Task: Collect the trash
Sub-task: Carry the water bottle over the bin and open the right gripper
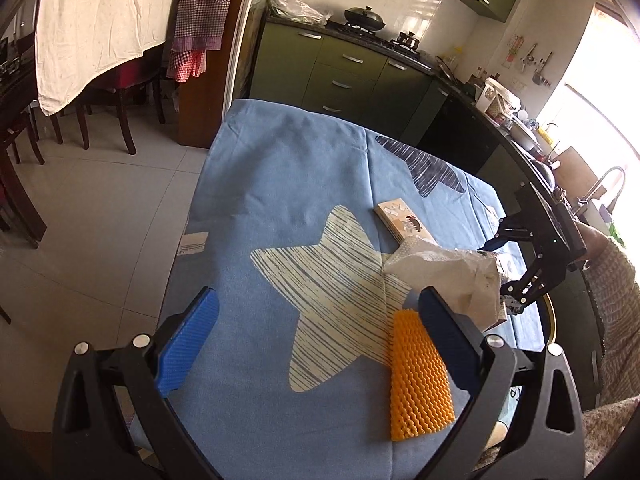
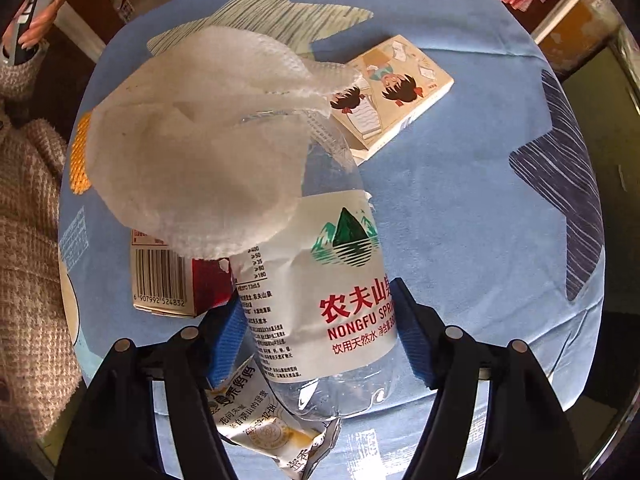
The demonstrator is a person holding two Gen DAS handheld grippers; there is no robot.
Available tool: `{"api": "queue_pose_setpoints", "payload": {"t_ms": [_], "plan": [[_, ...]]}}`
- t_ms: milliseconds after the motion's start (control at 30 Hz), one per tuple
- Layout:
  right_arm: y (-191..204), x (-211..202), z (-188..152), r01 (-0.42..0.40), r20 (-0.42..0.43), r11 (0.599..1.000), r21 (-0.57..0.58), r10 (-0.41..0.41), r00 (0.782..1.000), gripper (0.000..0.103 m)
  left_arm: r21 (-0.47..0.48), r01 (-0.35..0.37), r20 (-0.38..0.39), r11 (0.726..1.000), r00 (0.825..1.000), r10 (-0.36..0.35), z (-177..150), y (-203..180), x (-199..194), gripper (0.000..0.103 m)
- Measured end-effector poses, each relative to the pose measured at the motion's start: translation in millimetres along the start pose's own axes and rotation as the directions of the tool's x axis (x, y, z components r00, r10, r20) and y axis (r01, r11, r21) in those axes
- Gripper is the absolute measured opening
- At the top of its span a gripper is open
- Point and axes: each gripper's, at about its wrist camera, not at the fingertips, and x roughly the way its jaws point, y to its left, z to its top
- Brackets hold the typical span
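Table: round, under a blue cloth (image 1: 280, 168) printed with striped stars; a pale star (image 1: 328, 292) sits mid-table, a dark one (image 1: 424, 164) toward the far edge.
Left hand-held gripper (image 1: 316, 344): jaws spread wide, nothing between the blue pads; it hovers above the near edge of the table.
Right hand-held gripper (image 2: 320, 336): blue pads on either side of a clear plastic water bottle (image 2: 340, 280), both pressed to its label; closed on the bottle.
Bottle: crumpled, white label with a green mountain mark and red lettering; lies pointing away from the right wrist camera, over the table's edge zone on the person's right.
Tissue (image 2: 196, 140): white, textured, draped over the bottle's far end; from the left wrist view it shows as a white bundle (image 1: 444, 276) in front of the right hand-held gripper (image 1: 500, 268).
Orange mesh sleeve (image 1: 420, 376): flat on the cloth, near edge, just beside the left hand-held gripper's right finger (image 1: 448, 340).
Cartoon-printed box (image 2: 396, 88): flat on the cloth beyond the tissue, toward mid-table.
Carton with barcode (image 2: 168, 280): under the tissue's near edge, beside the bottle.
Snack wrapper (image 2: 264, 420): beneath the bottle's base, at the table edge nearest the right wrist camera.
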Motion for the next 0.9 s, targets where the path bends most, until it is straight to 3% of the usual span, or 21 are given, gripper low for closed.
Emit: {"api": "queue_pose_setpoints", "payload": {"t_ms": [300, 600, 900], "plan": [[7, -14, -40, 0.178, -0.049, 0.979, 0.099, -0.174, 0.984, 0.067, 0.034, 0.055, -0.006, 0.998, 0.999, -0.054, -2, -13, 0, 0.095], [20, -48, -69, 0.353, -0.098, 0.92, 0.171, -0.34, 0.935, 0.064, 0.074, 0.108, 0.034, 0.991, 0.993, -0.111, -15, -26, -23, 0.095], [55, -72, -82, 0.377, -0.026, 0.885, 0.272, -0.385, 0.923, 0.063, 0.098, 0.134, 0.051, 0.986, 0.989, -0.139, -28, -30, -38, 0.095]]}}
